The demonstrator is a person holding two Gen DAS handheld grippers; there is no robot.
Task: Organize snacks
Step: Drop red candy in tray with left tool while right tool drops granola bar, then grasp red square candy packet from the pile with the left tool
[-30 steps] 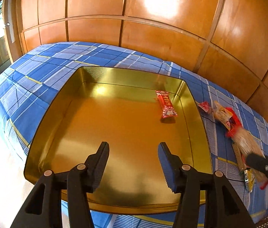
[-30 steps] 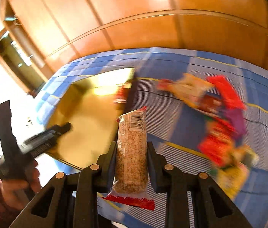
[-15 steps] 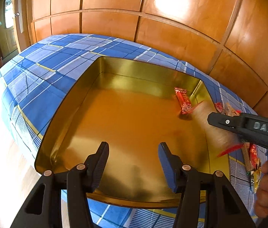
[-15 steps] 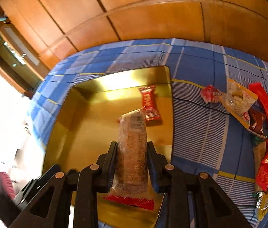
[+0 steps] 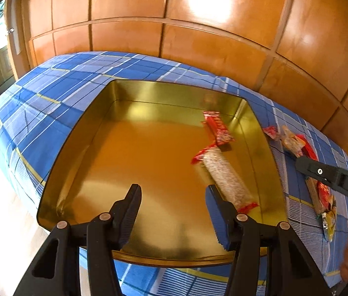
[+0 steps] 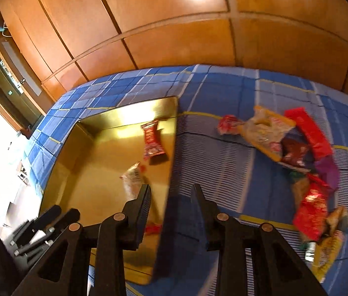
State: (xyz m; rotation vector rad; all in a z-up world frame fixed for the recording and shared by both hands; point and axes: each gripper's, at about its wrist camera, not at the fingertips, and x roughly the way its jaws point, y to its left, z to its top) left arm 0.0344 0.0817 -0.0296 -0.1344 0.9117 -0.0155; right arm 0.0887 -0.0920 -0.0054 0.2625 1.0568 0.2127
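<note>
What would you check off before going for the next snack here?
1. Cereal bar is inside the gold tin, lying flat: ok.
2. Right gripper has let go; its jaws have just been opening and nothing sits between them: ok.
3. Left gripper is open and empty over the tin: ok.
4. Red bar already lies in the tin, clear of the cereal bar: ok.
5. Snack pile waits on the blue plaid cloth: ok.
6. Which pile packet is loose on top: cannot tell.

Two wrist fisheyes, both angled down near the gold tray [image 5: 164, 256].
Left camera faces its near rim; right looks over its right edge [image 6: 171, 162]; both share the tray.
</note>
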